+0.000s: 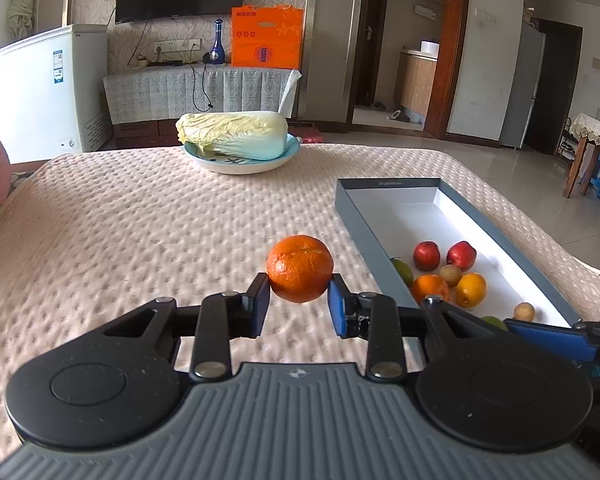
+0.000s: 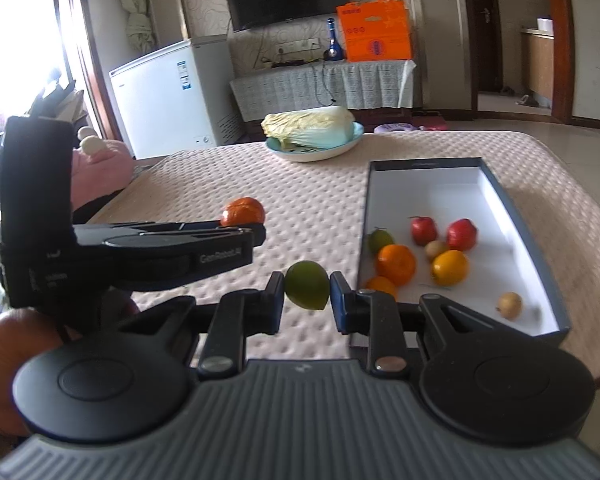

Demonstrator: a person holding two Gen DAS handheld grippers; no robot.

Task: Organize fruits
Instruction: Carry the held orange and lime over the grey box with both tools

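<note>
Left gripper [image 1: 299,298] jaws clamped on orange [image 1: 299,268] above tablecloth, left of box [image 1: 500,232], right gripper [image 2: 307,295] jaws clamped on green lime [image 2: 307,285], visible only in right view, near the box's near-left corner.

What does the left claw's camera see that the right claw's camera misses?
Only the left wrist view shows the left claw from behind, pinching an orange, and a doorway with a wooden side table at far right. Only the right wrist view shows the right claw squeezing a green fruit and the person's hand. Both show the box holding fruit and the cabbage on its plate.
</note>
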